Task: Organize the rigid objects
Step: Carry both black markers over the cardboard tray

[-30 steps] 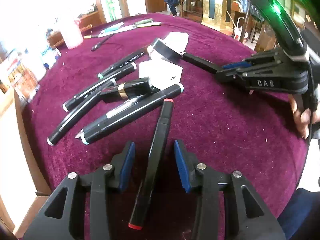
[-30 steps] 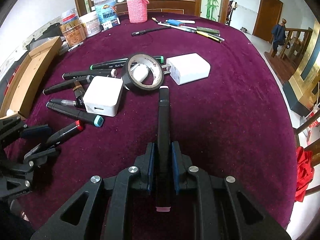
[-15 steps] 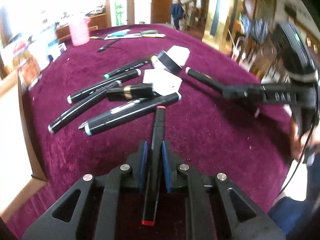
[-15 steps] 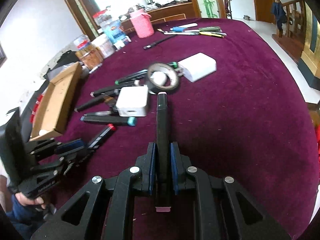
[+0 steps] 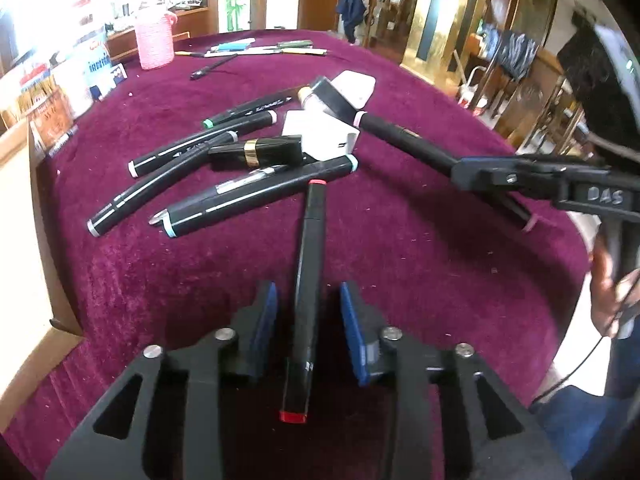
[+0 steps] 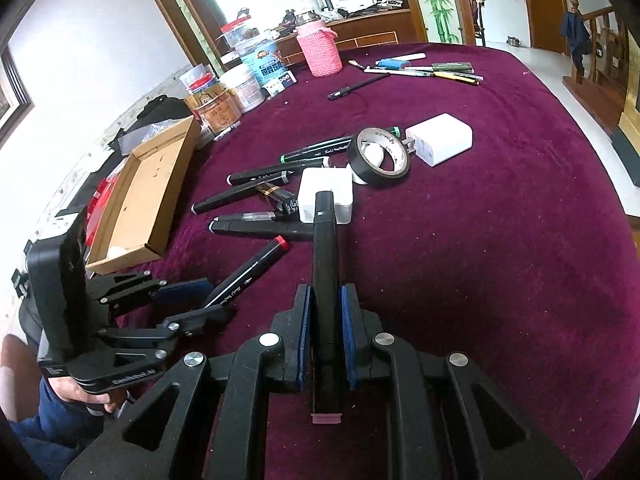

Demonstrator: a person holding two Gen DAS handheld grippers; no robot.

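Jaws of the left gripper (image 5: 307, 312) stand spread, with clear gaps on both sides of the red-capped marker (image 5: 306, 292) lying between them on the desk (image 5: 420, 264). Jaws of the right gripper (image 6: 325, 330) are pressed onto the pink-capped marker (image 6: 325, 264), which points forward toward the white charger (image 6: 326, 194). Beyond the red-capped marker's far tip lies a cluster of black markers (image 5: 192, 168), just beside that charger. Tape roll (image 6: 378, 157) leans against a second charger (image 6: 439, 139). Cardboard box (image 6: 148, 196) sits at the desk's left edge.
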